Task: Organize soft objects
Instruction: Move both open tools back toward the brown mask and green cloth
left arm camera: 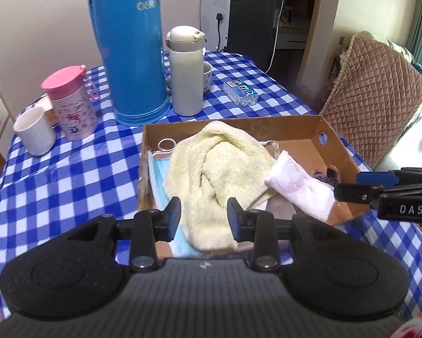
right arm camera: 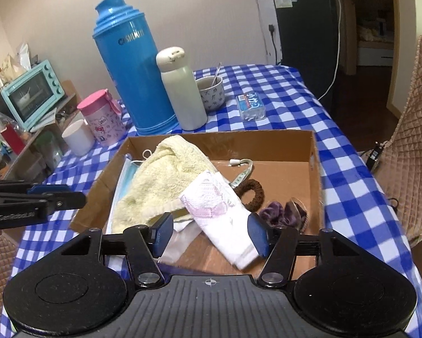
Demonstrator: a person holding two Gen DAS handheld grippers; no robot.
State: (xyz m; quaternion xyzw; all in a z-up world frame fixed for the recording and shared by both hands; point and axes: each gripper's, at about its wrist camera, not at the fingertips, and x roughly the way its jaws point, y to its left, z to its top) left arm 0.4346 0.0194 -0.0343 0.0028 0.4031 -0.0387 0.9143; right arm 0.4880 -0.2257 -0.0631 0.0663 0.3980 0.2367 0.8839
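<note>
Both grippers hang over the cardboard box (right arm camera: 309,146), jaws apart, gripping nothing: the left gripper (left arm camera: 203,219) above the yellow towel (left arm camera: 219,163), the right gripper (right arm camera: 209,232) above the white cloth (right arm camera: 219,205). Both cloths lie inside the box; the brown hair tie (right arm camera: 250,191) at the white cloth's three o'clock.

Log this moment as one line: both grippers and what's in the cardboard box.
left gripper: open, empty | right gripper: open, empty | cardboard box: yellow towel, white cloth, blue mask, brown hair tie, purple scrunchie
</note>
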